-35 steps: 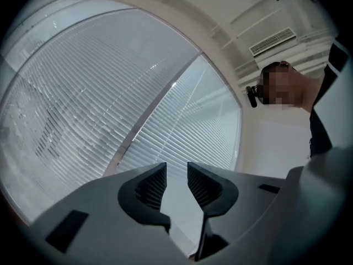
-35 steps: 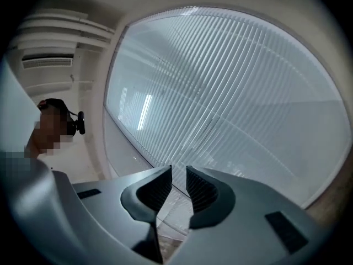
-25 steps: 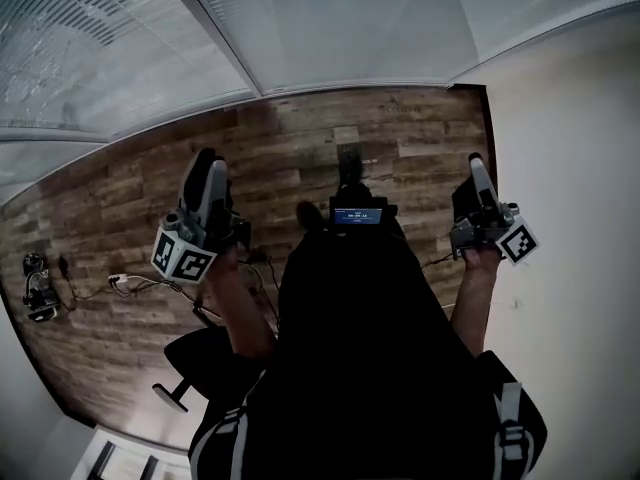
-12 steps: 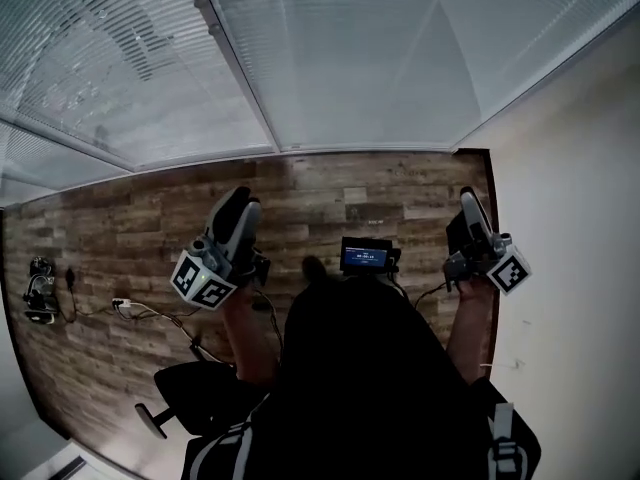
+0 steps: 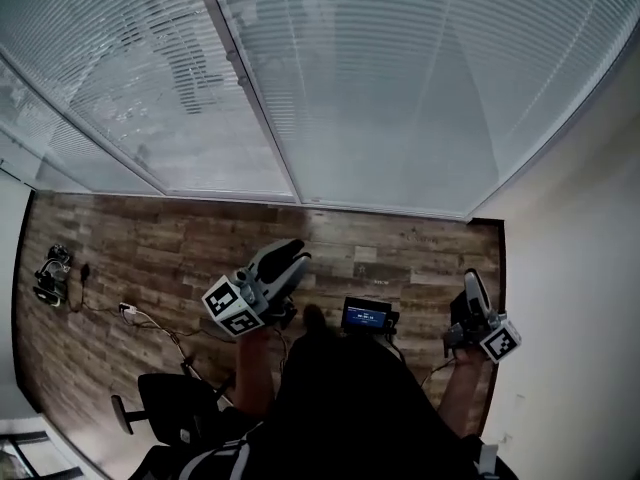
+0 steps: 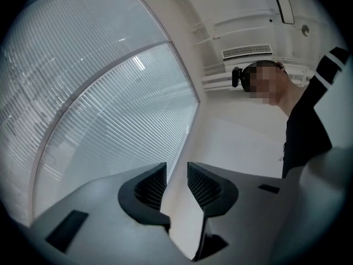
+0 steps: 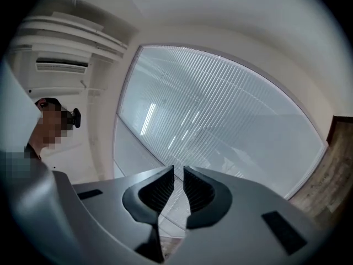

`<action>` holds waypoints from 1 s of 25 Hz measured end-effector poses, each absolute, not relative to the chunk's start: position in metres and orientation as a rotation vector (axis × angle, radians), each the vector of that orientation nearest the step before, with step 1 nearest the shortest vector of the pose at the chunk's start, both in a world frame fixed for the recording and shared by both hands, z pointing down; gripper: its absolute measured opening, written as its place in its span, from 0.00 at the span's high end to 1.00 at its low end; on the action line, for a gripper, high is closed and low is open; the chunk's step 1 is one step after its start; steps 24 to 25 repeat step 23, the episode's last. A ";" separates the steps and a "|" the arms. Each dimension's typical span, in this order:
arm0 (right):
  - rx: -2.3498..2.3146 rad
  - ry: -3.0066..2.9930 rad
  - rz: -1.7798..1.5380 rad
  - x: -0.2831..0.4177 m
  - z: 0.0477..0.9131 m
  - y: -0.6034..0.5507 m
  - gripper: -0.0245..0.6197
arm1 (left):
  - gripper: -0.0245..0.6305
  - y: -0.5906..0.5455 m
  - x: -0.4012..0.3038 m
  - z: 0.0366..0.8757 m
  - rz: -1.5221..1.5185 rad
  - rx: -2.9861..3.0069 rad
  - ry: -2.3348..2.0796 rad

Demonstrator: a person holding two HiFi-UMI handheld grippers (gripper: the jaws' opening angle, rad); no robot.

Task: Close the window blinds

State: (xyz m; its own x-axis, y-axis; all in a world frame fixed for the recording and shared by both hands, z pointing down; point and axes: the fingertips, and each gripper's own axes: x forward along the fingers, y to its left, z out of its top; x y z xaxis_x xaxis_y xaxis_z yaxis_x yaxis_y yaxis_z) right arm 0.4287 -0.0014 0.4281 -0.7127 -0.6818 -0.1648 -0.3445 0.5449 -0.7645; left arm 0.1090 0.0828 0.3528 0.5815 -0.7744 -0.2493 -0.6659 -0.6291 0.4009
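Left tool [image 5: 293, 256] and right tool [image 5: 470, 280], both pressed together and empty, sit well short of the window blinds [image 5: 380, 88].

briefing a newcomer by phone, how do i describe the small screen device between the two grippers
Under the wide window blinds lies a wood-plank floor. In the head view, over that floor and just ahead of the person's dark torso, a small dark device sits between the left gripper and the right gripper. It alone shows a lit blue screen.
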 end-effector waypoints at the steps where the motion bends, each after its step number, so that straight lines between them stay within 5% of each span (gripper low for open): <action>1: -0.811 2.348 -1.012 0.430 0.429 -0.002 0.87 | 0.77 0.086 0.115 0.352 -0.583 2.548 -1.190; 25: -0.658 2.428 -1.023 0.386 0.427 0.002 0.92 | 0.78 0.109 0.105 0.351 -0.634 2.495 -1.195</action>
